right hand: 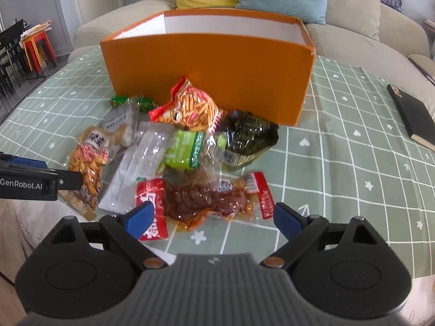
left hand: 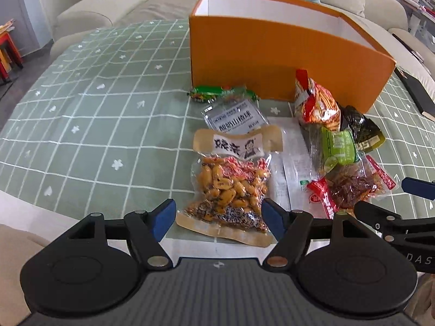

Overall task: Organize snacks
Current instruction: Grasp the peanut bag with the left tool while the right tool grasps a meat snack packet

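Left gripper [left hand: 218, 218] open, I straddle peanut pack [left hand: 231, 187] — long axis straight ahead; orange box [left hand: 272, 62] beyond.

Left wrist view: mounted behind the left tongs [left hand: 217, 218], tilted steeply down over the near edge of the tabletop [left hand: 81, 114], facing the orange box [left hand: 272, 62] from its left front, close above the peanut packet [left hand: 231, 187]. Right wrist view: mounted behind the right tongs [right hand: 214, 221], likewise angled down, facing the orange box [right hand: 212, 73] from nearer its middle, close above the red packet [right hand: 206, 198]. Shared by both: the box, the snack pile in front of it, the checked cloth, the sofa beyond. Each tongs' tip caught at the edge of the other view.
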Tool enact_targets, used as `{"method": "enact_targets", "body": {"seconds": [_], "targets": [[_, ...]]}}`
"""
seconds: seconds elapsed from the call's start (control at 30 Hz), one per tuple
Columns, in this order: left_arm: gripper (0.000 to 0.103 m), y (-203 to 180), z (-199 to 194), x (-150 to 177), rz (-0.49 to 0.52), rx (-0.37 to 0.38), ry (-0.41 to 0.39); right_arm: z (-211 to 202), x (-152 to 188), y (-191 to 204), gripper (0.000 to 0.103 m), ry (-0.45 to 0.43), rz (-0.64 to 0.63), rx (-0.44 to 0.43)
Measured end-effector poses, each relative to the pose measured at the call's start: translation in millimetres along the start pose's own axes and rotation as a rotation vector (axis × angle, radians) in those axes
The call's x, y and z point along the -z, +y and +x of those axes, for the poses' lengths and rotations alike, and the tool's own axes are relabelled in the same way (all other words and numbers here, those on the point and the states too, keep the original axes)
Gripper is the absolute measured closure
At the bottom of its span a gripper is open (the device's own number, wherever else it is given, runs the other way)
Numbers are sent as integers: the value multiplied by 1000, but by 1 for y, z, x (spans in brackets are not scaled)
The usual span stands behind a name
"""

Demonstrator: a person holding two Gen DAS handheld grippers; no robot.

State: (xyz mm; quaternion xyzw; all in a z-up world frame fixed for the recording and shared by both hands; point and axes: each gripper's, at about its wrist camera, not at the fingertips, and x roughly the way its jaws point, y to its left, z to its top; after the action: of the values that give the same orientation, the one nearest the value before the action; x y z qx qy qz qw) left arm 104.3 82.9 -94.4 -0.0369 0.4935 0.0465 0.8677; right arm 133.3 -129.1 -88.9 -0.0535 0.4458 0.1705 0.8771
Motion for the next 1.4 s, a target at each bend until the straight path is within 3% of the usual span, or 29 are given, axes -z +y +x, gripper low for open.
{"method": "enact_targets", "body": {"seconds": [0.23,0.37,0.57,0.73,0.9,1.2,1.3,1.4], "targets": [[18,4,10,0,-37,24,16,14,5,2,11,38,-10,6],[14,5,12,-5,-59,26,-14,16,4,4,11,28,-21,7],[13,-8,20,-8,12,33,-14,20,2,1,8,46,0,26],[6,-14,27,-9,27,25,-11,17,-4,-16,7,77,151,55],[5,-17,30,-10,25,30,-22,25,-2,-35,4,148,304,43],[3,-23,33,-10,17,44,-37,33,-1,-15,4,109,192,71],[0,-22,34,-10,15,28,-39,31,0,-14,11,80,167,81],[0,-23,34,-10,25,35,-39,26,1,-14,29,54,135,84]]}}
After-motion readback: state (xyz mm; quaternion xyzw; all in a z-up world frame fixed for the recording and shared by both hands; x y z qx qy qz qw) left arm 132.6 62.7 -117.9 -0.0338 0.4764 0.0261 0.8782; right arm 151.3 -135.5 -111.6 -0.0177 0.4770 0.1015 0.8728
